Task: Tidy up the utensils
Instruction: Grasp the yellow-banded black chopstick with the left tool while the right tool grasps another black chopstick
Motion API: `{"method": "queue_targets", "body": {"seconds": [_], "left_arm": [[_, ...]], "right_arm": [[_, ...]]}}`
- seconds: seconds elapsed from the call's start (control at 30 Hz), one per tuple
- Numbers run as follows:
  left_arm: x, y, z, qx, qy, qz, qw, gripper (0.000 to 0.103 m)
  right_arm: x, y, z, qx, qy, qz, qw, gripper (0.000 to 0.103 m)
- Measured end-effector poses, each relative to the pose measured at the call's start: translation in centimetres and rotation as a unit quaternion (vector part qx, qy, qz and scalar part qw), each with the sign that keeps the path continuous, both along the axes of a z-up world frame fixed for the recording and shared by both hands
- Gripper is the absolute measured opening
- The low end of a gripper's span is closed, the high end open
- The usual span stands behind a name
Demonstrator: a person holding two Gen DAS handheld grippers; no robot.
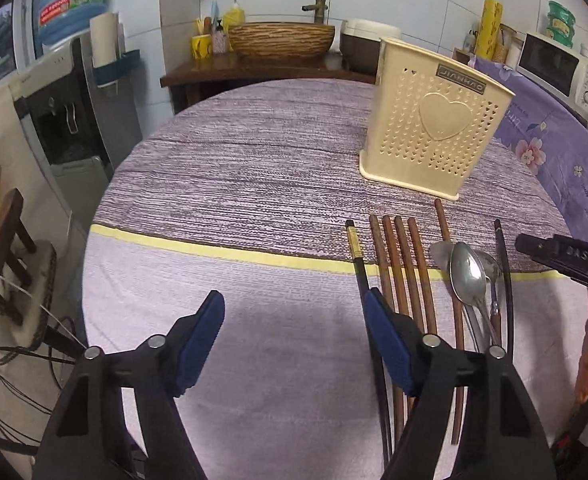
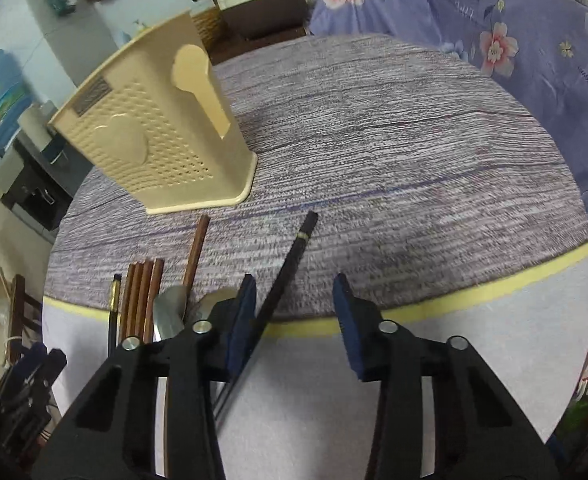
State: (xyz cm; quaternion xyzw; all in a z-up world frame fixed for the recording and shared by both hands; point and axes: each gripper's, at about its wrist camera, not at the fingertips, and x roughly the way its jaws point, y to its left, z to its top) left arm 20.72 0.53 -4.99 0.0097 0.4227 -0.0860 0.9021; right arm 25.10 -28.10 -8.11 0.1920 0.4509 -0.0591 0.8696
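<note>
A cream perforated utensil holder [image 1: 434,128] [image 2: 154,140] stands upright on the round table [image 1: 254,168]. In front of it lie a black chopstick with a gold band [image 1: 352,236], several brown chopsticks [image 1: 398,264], metal spoons [image 1: 468,276] and a second black chopstick [image 1: 504,272]. My left gripper [image 1: 294,316] is open over bare cloth, its right finger above the gold-banded chopstick. My right gripper [image 2: 294,300] is open, and the second black chopstick [image 2: 290,264] lies between its jaws, close to the left pad [image 2: 246,304], with the right pad well apart. The right gripper [image 1: 562,256] also shows at the edge of the left wrist view.
A striped purple cloth with a yellow band [image 1: 214,246] covers the table. A water dispenser [image 1: 66,120] and a wooden stool [image 1: 2,248] stand left of it. A flowered purple cloth [image 1: 554,152] and a microwave [image 1: 554,64] are on the right, a wooden basin [image 1: 282,38] behind.
</note>
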Motion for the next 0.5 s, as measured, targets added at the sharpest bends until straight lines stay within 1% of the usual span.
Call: {"method": "queue_targets", "body": {"seconds": [0.1, 0.13, 0.17, 0.27, 0.33, 0.37, 0.5], "left_arm": [[0.7, -0.1, -0.3, -0.008, 0.014, -0.001, 0.9999, 0.064], [0.9, -0.3, -0.5, -0.008, 0.020, -0.002, 0.9998, 0.062], [1.2, -0.5, -0.6, -0.007, 0.023, -0.003, 0.9997, 0.060], [1.8, -0.8, -0.9, -0.009, 0.035, -0.008, 0.9993, 0.055], [2.3, -1.0, -0.9, -0.010, 0.040, -0.009, 0.9991, 0.053], [2.5, -1.2, -0.8, -0.009, 0.041, -0.011, 0.9991, 0.052], [3.3, -2.4, -0.8, -0.009, 0.050, -0.023, 0.9985, 0.051]], "right_arm": [[2.1, 0.7, -0.5, -0.010, 0.022, -0.004, 1.000, 0.031], [2.5, 0.7, -0.8, -0.009, 0.030, -0.005, 0.999, 0.026], [3.0, 1.0, -1.2, -0.006, 0.041, -0.002, 0.999, 0.024], [3.5, 1.5, -1.8, -0.018, 0.054, -0.004, 0.998, 0.021], [3.5, 1.2, -1.7, -0.016, 0.053, -0.008, 0.998, 0.020], [3.6, 1.2, -1.7, -0.012, 0.054, -0.008, 0.998, 0.016], [4.0, 1.0, -1.9, -0.012, 0.055, -0.007, 0.998, 0.014]]}}
